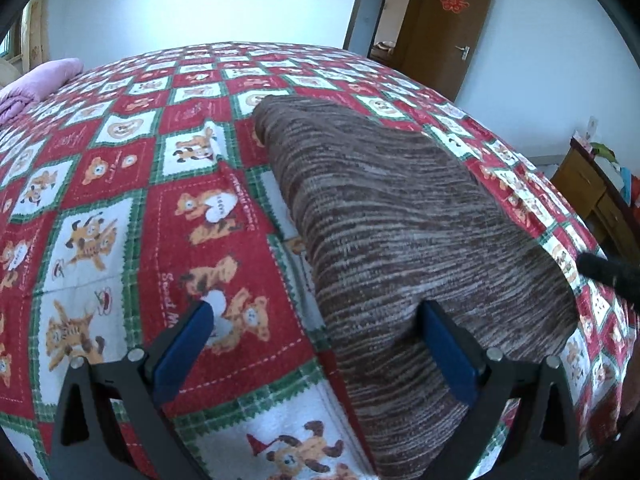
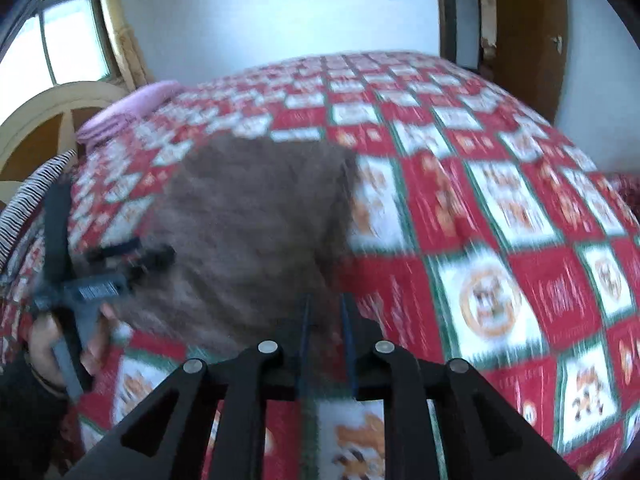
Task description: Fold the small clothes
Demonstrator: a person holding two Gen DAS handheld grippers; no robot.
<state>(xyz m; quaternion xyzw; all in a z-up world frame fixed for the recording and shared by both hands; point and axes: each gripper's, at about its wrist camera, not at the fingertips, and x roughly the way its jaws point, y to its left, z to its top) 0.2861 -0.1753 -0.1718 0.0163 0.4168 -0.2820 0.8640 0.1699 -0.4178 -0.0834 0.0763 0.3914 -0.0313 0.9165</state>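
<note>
A brown striped knitted garment (image 1: 404, 232) lies folded on the bed. My left gripper (image 1: 316, 320) is open, its right finger over the garment's near edge and its left finger over the bedspread. In the blurred right wrist view the garment (image 2: 248, 232) lies ahead and left. My right gripper (image 2: 326, 312) has its blue pads close together with a narrow gap, at the garment's near right corner; whether cloth is between them is unclear. The left gripper (image 2: 132, 260), held by a hand, shows at the garment's left side.
The bed wears a red, white and green teddy-bear bedspread (image 1: 120, 208). A pink folded blanket (image 1: 40, 84) lies at its far left. A wooden cabinet (image 1: 596, 196) stands right of the bed. A brown door (image 1: 448, 28) is behind. A window (image 2: 60, 40) is at the left.
</note>
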